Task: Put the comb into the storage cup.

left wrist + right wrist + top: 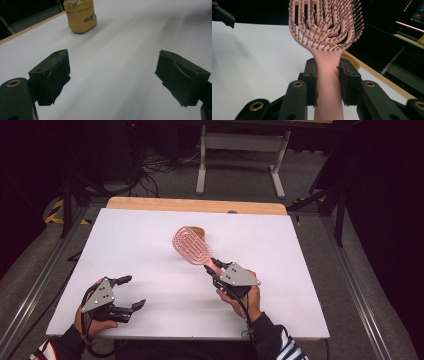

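Pink plastic hairbrush [192, 245], one: at centre frame in the high view, lifted off the white table [150, 245] and tilted toward the far edge. Right gripper [216, 266], one: jaws clamped on the brush handle from both sides, probably so the bristle head stays free and steerable. Left gripper [134, 292], one: lower left of the high view, jaws spread wide with nothing between them, hovering just over the table, seemingly on standby. Tan pouch-shaped holder [81, 16], one: upper left of the left gripper view, upright near the table's wooden edge, partly hidden behind the brush head in the high view; likely the brush's destination.
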Demonstrator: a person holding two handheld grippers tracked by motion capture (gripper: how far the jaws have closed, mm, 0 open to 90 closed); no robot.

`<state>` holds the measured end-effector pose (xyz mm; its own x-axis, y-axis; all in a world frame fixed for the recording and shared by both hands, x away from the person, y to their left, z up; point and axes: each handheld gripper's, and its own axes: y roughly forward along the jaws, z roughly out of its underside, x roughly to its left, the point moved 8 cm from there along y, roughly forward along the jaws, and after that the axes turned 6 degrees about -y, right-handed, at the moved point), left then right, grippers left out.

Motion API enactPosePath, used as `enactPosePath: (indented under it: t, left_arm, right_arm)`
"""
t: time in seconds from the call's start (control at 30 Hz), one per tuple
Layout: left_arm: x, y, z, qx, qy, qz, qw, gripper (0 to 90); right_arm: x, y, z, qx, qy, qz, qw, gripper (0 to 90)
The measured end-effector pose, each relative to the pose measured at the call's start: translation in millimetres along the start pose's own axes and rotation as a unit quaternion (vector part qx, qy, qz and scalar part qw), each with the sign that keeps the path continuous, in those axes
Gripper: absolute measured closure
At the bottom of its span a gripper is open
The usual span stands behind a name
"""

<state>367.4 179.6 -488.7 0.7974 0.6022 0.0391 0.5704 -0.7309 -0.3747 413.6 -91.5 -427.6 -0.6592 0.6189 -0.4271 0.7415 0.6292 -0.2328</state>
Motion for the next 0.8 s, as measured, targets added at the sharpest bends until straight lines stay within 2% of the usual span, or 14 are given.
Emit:
enactPosePath:
  t: [0.3, 0.4, 0.53, 0.8]
  left_arm:
    - [0.3, 0.2, -0.5, 0.003, -0.002, -0.001, 1.0000, 11.0]
    - [-0.4, 1.4, -0.1, 0.010, 0.000, 0.002, 0.9999, 11.1]
    - [2.6, 2.9, -1.9, 0.008, -0.011, 0.001, 0.9999, 11.2]
    - [1.8, 12.8, -26.6, -0.006, -0.019, 0.008, 0.9998, 10.6]
  right_arm:
    - [-4.0, -3.0, -1.5, -0.014, 0.007, 0.020, 0.9997, 70.0]
    - [-3.4, -4.4, -3.0, -0.024, 0.012, 0.020, 0.9994, 70.0]
    - [-3.0, -4.9, -4.2, -0.031, 0.021, 0.016, 0.9992, 70.0]
    - [0.5, -1.2, -2.1, -0.031, 0.022, 0.014, 0.9992, 70.0]
